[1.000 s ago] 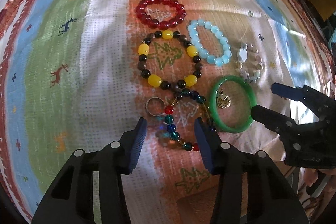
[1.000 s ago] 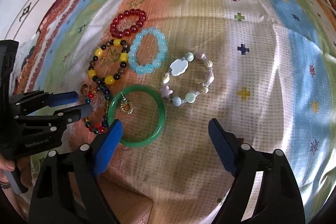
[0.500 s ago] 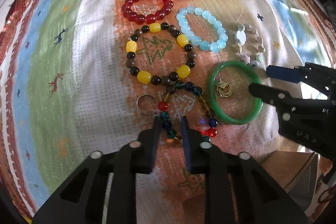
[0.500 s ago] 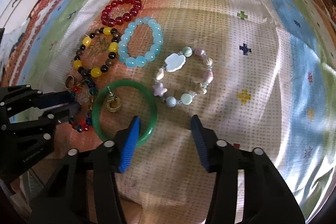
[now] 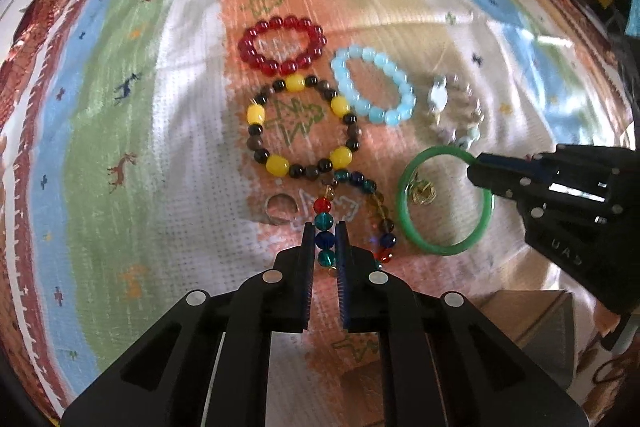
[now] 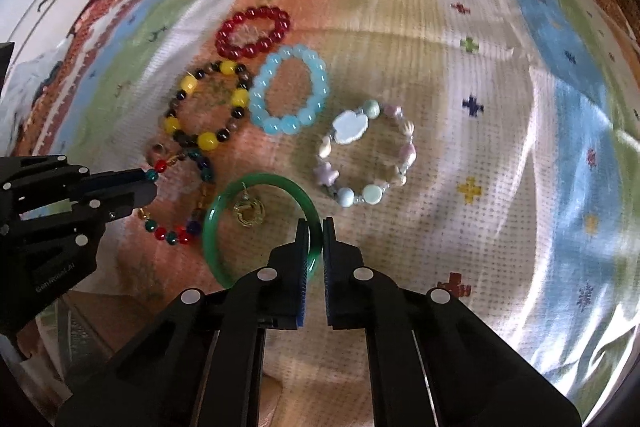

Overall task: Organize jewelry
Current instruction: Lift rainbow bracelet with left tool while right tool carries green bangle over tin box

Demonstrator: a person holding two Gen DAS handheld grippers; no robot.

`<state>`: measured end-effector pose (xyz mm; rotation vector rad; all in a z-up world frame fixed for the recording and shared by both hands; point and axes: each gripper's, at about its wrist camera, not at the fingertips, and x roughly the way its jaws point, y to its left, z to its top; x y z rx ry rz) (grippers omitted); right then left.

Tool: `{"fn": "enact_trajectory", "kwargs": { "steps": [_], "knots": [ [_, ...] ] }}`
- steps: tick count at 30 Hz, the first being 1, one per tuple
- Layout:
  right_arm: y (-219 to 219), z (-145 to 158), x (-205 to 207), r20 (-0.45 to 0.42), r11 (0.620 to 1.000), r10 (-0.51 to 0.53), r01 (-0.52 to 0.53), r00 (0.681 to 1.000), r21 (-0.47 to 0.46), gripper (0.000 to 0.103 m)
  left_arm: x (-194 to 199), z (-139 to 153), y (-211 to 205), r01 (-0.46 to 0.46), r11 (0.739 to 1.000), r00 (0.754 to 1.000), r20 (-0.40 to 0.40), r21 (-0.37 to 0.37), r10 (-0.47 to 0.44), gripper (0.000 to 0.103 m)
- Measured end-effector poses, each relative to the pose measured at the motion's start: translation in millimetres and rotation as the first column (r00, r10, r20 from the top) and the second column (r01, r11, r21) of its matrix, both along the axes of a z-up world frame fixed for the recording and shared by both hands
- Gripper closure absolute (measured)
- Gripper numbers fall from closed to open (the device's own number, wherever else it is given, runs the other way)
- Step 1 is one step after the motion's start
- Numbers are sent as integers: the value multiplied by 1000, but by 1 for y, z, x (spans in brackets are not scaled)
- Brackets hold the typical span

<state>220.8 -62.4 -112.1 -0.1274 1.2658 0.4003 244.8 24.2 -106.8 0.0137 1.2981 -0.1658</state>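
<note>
Both grips set, lift slow and level.

Near me on the patterned cloth [image 6: 500,131], my right gripper [image 6: 315,227] fingers clamp the green bangle [image 6: 212,227]; left gripper [image 5: 324,229] seemingly pinches the multicolour bead strand [image 5: 382,213], so I'd raise gently.

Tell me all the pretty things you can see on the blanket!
Red bead bracelet: one, dark red, farthest away on the orange stripe.
Yellow and dark bead bracelet: one, yellow with black and brown, just below the red one.
Light blue bead bracelet: one, pale blue, right of the yellow one.
Shell charm bracelet: one, pastel white, pink and blue, right of the blue one.
Green bangle: one, green, nearest, with a gold pendant lying inside it.
Multicolour bead bracelet: one, red, teal, blue and amber, left of the bangle.
Ring: one, silvery, left of that bracelet.
Blanket: one, striped, underneath.
Left gripper: fingers closed on the multicolour beads.
Right gripper: fingers closed on the bangle.
</note>
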Motion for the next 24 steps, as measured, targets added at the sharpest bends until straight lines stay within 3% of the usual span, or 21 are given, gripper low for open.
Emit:
{"fn": "enact_trajectory", "kwargs": {
  "steps": [24],
  "knots": [
    [5,55,-27,154,998,18,-28,988,64,95,-28,55,15,-54,998,984,169,-44,61,94]
  ]
}}
